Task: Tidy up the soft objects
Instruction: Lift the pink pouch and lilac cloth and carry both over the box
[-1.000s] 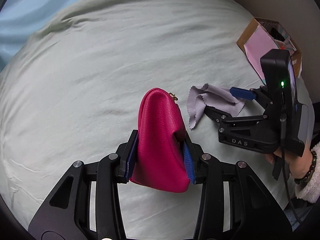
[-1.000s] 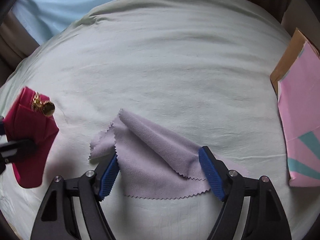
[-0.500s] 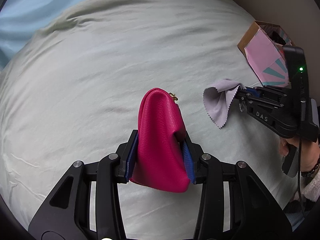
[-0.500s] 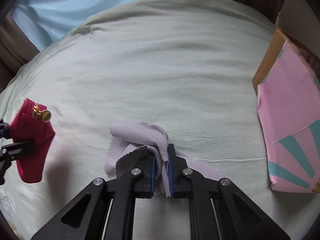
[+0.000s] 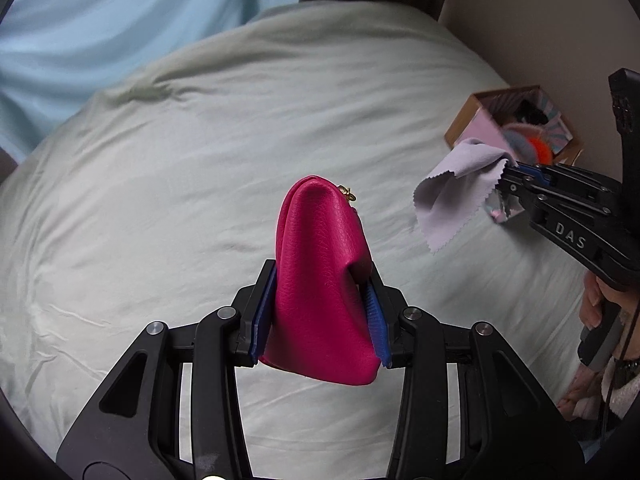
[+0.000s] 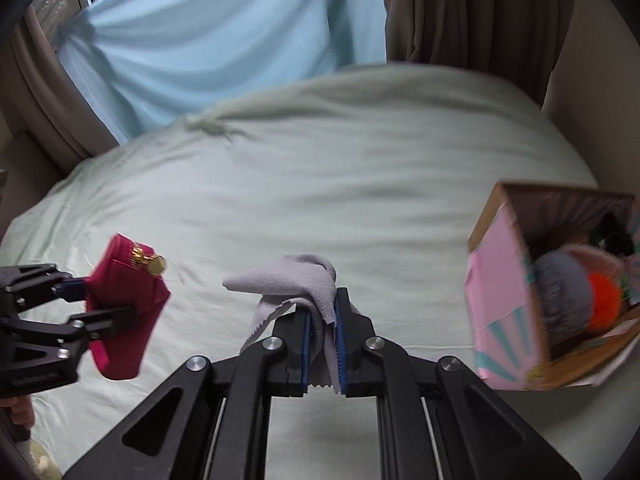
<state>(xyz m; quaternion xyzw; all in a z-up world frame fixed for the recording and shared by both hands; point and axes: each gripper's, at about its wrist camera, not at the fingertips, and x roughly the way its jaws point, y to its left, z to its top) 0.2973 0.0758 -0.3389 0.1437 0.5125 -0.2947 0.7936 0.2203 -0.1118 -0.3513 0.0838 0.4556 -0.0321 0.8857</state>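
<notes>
My left gripper is shut on a magenta leather pouch with a gold clasp, held above the bed; it also shows in the right wrist view. My right gripper is shut on a lilac cloth with zigzag edges, lifted off the bed. In the left wrist view the cloth hangs from the right gripper just left of an open cardboard box. The box holds a grey and orange fuzzy item.
A pale green bedsheet covers the bed. A light blue curtain and brown drapes hang behind it. A beige wall stands to the right of the box.
My right gripper closed on the lilac cloth, lifted it off the sheet and carried it right toward the box. My left gripper kept holding the pouch and rose a little.
</notes>
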